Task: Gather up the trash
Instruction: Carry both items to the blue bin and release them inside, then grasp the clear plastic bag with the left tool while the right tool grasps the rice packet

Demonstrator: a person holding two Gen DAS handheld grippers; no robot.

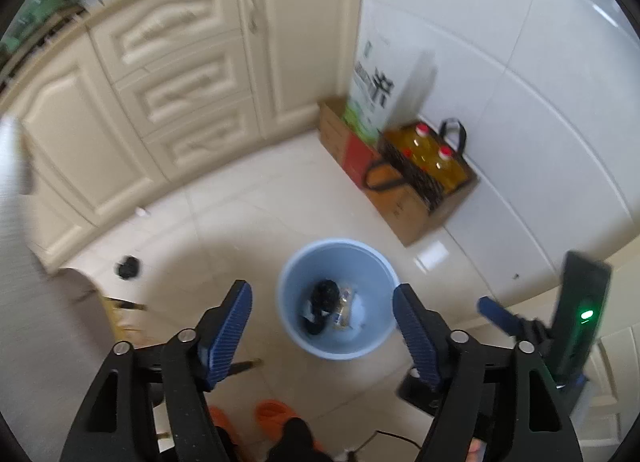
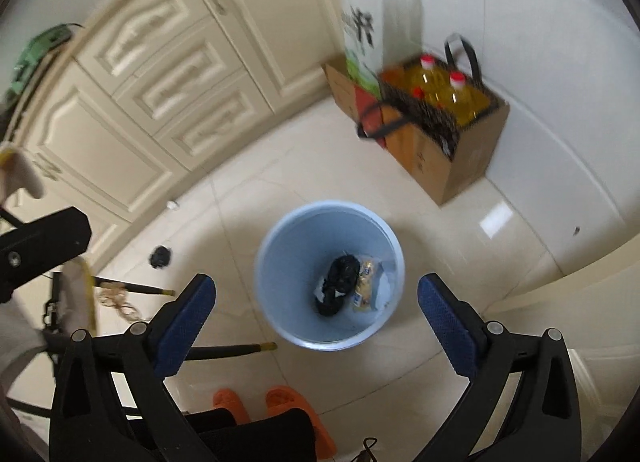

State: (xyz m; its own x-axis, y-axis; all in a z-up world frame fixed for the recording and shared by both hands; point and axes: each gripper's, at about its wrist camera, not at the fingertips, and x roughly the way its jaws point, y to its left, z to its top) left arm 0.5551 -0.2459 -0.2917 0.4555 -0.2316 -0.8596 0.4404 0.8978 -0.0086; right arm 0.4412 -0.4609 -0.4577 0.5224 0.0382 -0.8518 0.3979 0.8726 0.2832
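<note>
A light blue bin [image 1: 288, 282] [image 2: 272, 262] stands on the pale tiled floor below both grippers. Inside it lie a crumpled black item [image 1: 322, 302] [image 2: 340, 282], a yellow wrapper [image 2: 366, 282] and some white paper. My left gripper [image 1: 322, 326] hangs above the bin, open, with nothing between its blue pads. Held wide over the same bin, my right gripper [image 2: 316, 314] is open and empty too; its side shows at the right edge of the left wrist view. A black scrap [image 1: 128, 267] [image 2: 160, 256] and a small white scrap [image 2: 172, 205] lie on the floor near the cabinets.
Cream cabinets [image 1: 180, 82] run along the back left. A cardboard box [image 2: 452, 158] with oil bottles in a black bag and a white-green sack stands by the white wall. Orange slippers [image 2: 280, 402] and dark trouser legs sit at the bottom. Black-and-yellow rods [image 2: 232, 350] lie left of the bin.
</note>
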